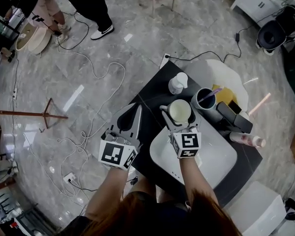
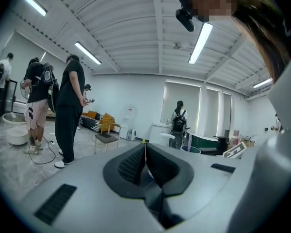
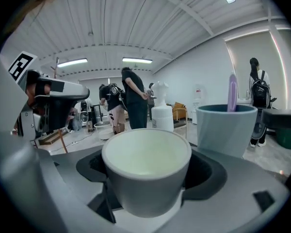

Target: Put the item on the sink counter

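Note:
A cream cup (image 1: 179, 111) sits between the jaws of my right gripper (image 1: 180, 114), which is shut on it. It is at the far rim of the white sink basin (image 1: 214, 157), over the black counter (image 1: 152, 95). In the right gripper view the cup (image 3: 146, 171) fills the space between the jaws, its mouth up and nothing inside; I cannot tell whether it touches the counter. My left gripper (image 1: 133, 120) is shut on nothing at the counter's left edge; in the left gripper view its jaws meet, and it (image 2: 145, 155) points out at the room.
Behind the cup stand a white pump bottle (image 1: 177, 83) and a grey-blue cup (image 1: 205, 98) with a purple toothbrush (image 3: 232, 92). A black box (image 1: 234, 117) and a pink-capped tube (image 1: 249, 140) lie right of the basin. Cables run over the floor (image 1: 88, 77); people stand at the far left.

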The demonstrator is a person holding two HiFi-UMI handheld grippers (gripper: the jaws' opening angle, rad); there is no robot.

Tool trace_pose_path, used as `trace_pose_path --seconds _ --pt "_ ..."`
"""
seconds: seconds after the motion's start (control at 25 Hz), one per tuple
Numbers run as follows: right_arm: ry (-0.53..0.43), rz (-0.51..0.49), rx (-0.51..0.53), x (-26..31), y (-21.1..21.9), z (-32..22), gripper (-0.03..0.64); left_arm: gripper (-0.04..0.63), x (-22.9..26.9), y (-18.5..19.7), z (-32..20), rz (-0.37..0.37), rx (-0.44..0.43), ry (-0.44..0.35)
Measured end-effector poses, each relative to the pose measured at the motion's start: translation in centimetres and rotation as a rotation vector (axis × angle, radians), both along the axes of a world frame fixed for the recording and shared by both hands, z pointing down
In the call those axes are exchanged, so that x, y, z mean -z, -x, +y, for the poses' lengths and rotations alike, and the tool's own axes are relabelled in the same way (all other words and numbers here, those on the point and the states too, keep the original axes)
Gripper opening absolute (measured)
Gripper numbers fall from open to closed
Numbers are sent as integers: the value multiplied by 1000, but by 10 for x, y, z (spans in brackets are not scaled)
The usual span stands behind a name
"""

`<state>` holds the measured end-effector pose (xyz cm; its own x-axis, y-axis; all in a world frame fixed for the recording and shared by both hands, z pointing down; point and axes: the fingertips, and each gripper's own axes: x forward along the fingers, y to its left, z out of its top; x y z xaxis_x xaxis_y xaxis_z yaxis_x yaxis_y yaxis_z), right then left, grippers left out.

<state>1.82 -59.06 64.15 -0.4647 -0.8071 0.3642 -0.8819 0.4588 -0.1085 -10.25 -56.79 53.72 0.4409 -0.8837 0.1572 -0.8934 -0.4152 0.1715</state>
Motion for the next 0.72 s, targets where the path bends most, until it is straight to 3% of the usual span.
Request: trace_pose_path --seconds 0.52,0.72 --pt "13 -13 9 -6 15 -11 465 23 -9 0 6 -4 10 15" --pt "-28 -14 8 13 10 -9 469 23 -1 -1 7 -9 14 3"
